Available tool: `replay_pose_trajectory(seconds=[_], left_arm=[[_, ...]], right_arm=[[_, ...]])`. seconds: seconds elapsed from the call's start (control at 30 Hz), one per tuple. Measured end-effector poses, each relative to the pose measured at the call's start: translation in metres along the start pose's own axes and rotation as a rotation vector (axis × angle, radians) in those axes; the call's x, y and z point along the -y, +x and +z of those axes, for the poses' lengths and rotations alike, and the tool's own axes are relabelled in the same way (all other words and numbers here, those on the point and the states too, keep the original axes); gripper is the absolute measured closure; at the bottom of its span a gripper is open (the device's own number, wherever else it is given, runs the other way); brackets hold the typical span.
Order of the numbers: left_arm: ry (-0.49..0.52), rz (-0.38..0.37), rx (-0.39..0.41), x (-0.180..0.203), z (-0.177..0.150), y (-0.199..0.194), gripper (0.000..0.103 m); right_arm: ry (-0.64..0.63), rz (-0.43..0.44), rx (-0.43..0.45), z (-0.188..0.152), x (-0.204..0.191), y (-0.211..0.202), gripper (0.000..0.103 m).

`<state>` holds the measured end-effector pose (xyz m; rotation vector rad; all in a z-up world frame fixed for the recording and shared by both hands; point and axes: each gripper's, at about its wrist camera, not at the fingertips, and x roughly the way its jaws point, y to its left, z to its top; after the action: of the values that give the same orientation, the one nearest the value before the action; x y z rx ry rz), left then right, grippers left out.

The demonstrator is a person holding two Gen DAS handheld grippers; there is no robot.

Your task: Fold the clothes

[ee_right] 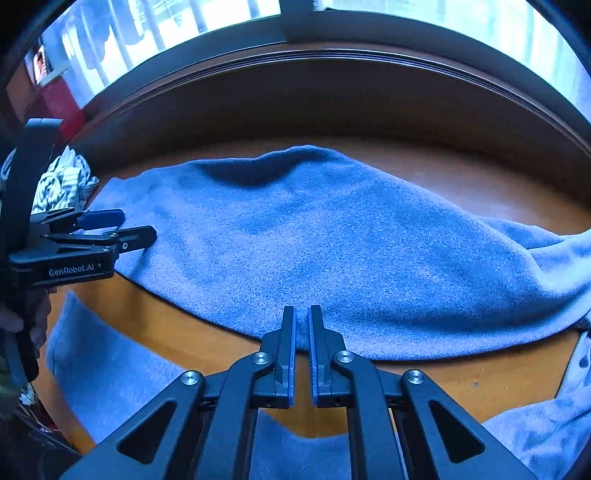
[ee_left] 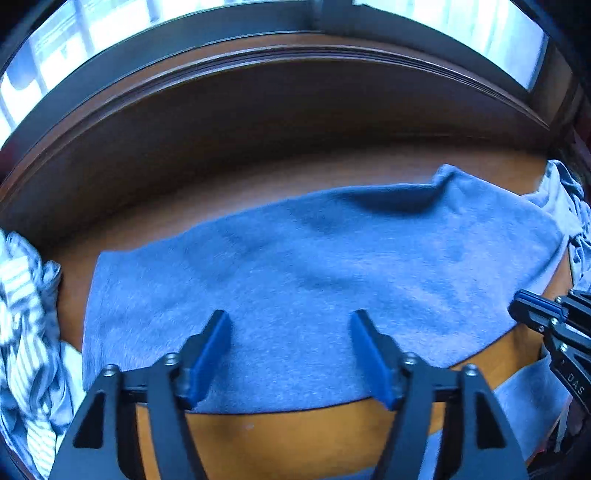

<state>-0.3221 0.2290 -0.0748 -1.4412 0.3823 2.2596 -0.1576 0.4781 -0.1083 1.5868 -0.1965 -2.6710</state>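
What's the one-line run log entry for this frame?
task: fold clothes | left gripper: open above blue garment | right gripper: nearly shut at garment's near edge, grip unclear | striped clothes: beside garment

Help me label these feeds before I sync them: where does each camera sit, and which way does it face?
Left wrist: rides the left gripper, tilted down at the blue garment on the wooden table; its fingers stand apart, and the right gripper shows at the right edge.
Right wrist: rides the right gripper, jaws nearly shut at the garment's near edge; the left gripper and a hand show at left.
Shared: garment, table, striped cloth, window.
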Motion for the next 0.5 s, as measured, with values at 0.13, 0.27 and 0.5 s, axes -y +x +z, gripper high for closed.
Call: replay_pose_trajectory(seconds=[0.13,0.27,0.5], left_arm=[[-0.005,0.013,-0.008,-0.010,-0.005,-0.004,0.030],[0.059,-0.023,0.012,-0.005,-0.015,-0.017,0.032],[0.208,-0.098,0.049,0.023,-0.029,-0.031,0.032]], right_arm=[[0.046,0.005,-0.007,-0.004,0.016,-0.010,0.094],[0.165,-0.067,0.064,-0.021,0.044,-0.043,0.074],[0.542,-0.138,0.148,-0.039,0.111,-0.049,0.054]])
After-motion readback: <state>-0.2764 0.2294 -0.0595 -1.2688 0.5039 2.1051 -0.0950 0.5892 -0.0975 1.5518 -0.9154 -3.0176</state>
